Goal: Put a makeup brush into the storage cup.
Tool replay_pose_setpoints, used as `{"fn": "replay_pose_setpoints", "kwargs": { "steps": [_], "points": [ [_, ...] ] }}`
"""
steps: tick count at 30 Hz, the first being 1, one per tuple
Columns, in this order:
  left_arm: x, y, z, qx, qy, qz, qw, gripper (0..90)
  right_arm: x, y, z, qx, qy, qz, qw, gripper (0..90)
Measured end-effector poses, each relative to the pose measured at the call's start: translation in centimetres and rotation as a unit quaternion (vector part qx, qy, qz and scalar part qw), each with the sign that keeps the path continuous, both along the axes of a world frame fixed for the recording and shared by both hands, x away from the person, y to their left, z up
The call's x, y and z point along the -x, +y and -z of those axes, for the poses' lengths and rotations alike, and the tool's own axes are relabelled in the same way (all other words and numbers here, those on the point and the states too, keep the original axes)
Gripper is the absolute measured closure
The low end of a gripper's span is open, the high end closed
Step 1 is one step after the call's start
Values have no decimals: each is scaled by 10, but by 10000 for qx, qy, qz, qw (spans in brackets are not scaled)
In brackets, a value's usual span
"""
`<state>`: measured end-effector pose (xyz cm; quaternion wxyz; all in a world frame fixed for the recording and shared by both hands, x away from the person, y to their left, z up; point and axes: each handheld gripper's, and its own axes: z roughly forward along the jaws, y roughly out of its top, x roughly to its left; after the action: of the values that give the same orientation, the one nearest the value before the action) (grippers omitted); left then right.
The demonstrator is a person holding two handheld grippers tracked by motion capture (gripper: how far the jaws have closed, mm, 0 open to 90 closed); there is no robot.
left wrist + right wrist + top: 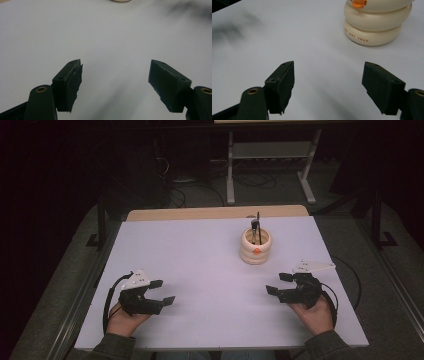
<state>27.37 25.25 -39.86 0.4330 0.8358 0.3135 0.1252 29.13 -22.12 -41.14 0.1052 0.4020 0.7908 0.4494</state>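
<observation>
Resting on the white table [210, 270], the left gripper [162, 291] and right gripper [279, 283] both gape, released — a cream ribbed ceramic holder [255, 245] with dark utensils stands beyond, nearer the right gripper.

White table [200, 250], grey floor [280, 185], metal-legged bench [270, 150] behind, dim room

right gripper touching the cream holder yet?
Apart. In the high view, bare table separates the right gripper from the cream holder; the right gripper view shows its jaws open, short of the holder.
</observation>
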Motion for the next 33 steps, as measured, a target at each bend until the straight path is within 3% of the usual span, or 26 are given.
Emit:
{"fn": "replay_pose_setpoints", "kwargs": {
  "steps": [13, 33],
  "points": [
    [3, 0, 4, -3, 54, 0, 10000, 251, 5, -2, 4, 17, 5, 102, 9999, 239],
    [5, 2, 9, 29, 6, -84, 10000, 191, 14, -4, 3, 200, -190, 324, 9991, 158]
  ]
}}
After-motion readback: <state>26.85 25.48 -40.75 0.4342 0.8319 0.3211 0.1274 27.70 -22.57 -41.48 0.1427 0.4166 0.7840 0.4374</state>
